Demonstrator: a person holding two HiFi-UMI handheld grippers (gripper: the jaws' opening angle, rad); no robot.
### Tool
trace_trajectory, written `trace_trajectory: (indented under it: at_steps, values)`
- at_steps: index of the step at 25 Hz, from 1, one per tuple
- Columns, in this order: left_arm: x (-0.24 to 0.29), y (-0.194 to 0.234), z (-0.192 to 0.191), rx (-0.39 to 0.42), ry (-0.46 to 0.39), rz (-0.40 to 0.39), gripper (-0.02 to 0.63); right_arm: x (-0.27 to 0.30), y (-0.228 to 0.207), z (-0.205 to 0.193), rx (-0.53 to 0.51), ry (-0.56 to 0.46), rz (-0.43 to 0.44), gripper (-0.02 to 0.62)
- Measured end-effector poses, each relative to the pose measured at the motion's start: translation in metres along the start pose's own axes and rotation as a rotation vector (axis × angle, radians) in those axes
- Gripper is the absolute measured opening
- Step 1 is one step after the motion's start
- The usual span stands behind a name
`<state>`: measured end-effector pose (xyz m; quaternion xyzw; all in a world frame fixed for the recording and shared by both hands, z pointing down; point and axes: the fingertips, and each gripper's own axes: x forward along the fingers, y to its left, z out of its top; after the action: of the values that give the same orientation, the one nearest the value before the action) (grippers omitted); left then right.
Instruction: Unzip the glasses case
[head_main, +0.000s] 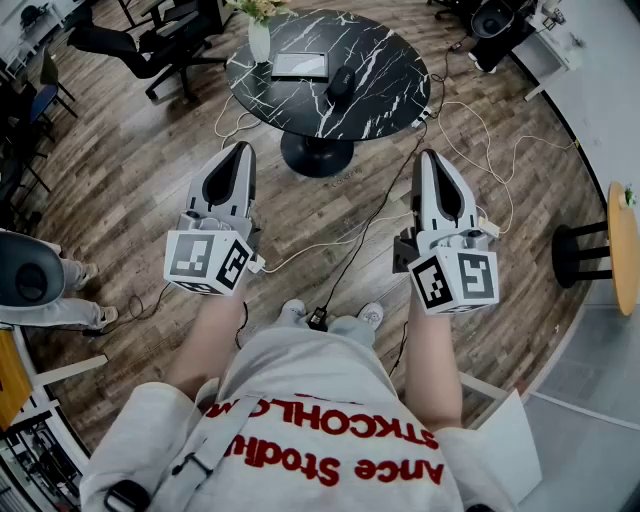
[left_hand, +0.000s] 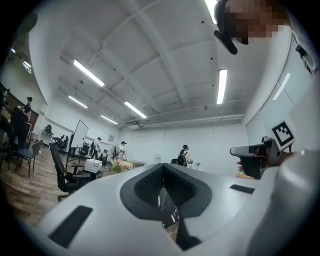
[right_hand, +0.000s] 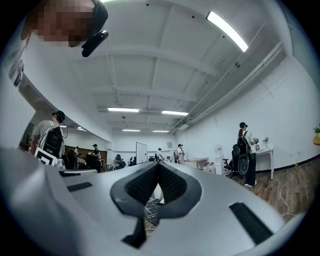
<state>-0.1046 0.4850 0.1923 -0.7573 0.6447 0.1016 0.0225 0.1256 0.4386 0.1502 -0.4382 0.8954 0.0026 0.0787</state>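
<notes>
A small dark glasses case (head_main: 341, 80) lies on a round black marble table (head_main: 390, 70) ahead of me, next to a flat grey rectangular item (head_main: 299, 65). My left gripper (head_main: 243, 150) and right gripper (head_main: 428, 157) hang side by side over the floor, well short of the table and far from the case. Both are shut with nothing between the jaws. In the left gripper view the gripper (left_hand: 163, 166) has its jaws meeting at the tips, and in the right gripper view so does the gripper (right_hand: 158, 164). Both point roughly level into the room.
A vase with flowers (head_main: 259, 40) stands at the table's far left edge. Cables (head_main: 470, 125) trail over the wooden floor around the table's pedestal. Office chairs (head_main: 150, 40) stand at the upper left, a round wooden side table (head_main: 625, 245) at the right, and a person's legs (head_main: 55, 300) at the left.
</notes>
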Motion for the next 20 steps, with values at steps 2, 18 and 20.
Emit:
trace_trajectory:
  at_steps: [2, 18, 20]
  values:
    - [-0.001, 0.003, 0.000, -0.005, 0.002, 0.000, 0.009, 0.001, 0.007, 0.001, -0.019, 0.004, 0.001, 0.014]
    - [-0.016, 0.020, -0.008, -0.036, 0.017, -0.043, 0.009, -0.007, 0.015, -0.007, -0.004, 0.000, -0.083, 0.015]
    - [-0.011, 0.026, -0.013, -0.039, 0.022, -0.035, 0.009, -0.001, 0.015, -0.011, -0.001, 0.007, -0.075, 0.015]
